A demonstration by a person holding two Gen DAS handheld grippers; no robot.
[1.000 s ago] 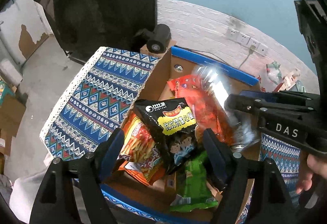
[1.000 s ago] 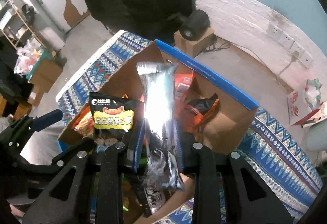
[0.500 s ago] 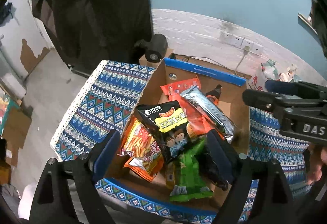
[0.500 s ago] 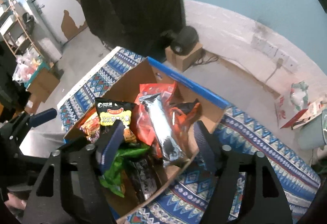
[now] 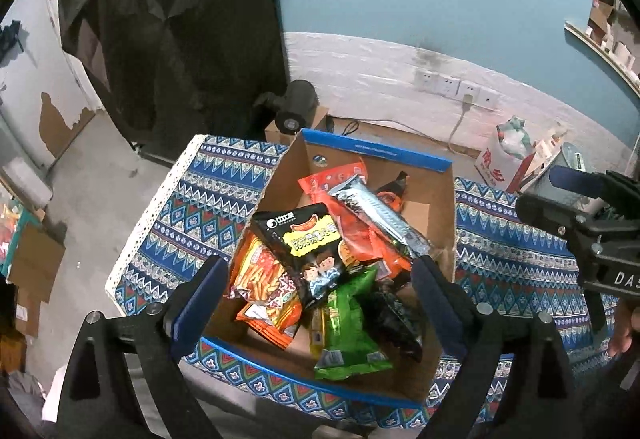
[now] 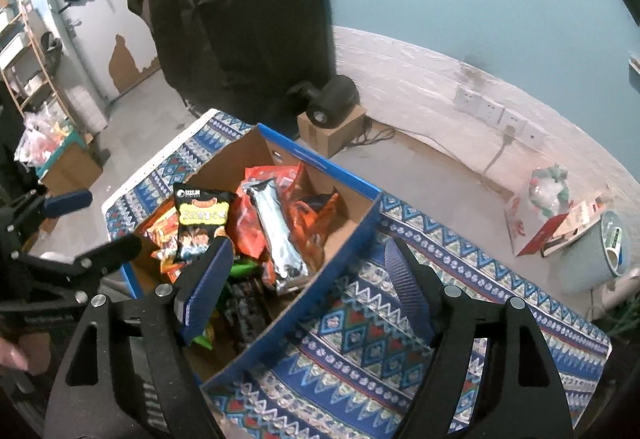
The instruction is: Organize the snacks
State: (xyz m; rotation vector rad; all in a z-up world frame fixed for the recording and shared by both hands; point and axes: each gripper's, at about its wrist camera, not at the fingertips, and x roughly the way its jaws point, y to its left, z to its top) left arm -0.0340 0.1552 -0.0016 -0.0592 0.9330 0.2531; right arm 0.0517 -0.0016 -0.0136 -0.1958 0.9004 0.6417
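Observation:
An open cardboard box (image 5: 440, 223) with blue edges sits on a blue patterned cloth (image 5: 208, 207). It holds several snack bags: a black and yellow bag (image 5: 308, 251), an orange bag (image 5: 264, 279), a red bag (image 5: 348, 207), a green bag (image 5: 348, 327), and a silver packet (image 5: 380, 215) lying on top. The silver packet (image 6: 276, 235) also shows in the right wrist view, inside the box (image 6: 352, 227). My left gripper (image 5: 320, 291) is open and empty above the box's near side. My right gripper (image 6: 308, 279) is open and empty above the box's right edge.
The cloth (image 6: 440, 279) covers the table to the right of the box. Beyond the table a black lamp (image 6: 332, 99) stands on a small carton, a dark curtain (image 5: 180, 31) hangs, and a red and white bag (image 6: 548, 207) and a pale bin (image 6: 600, 251) are on the floor.
My right gripper opened and let the silver packet drop onto the red bag in the box, then drew back and up. My left gripper also rose away from the box.

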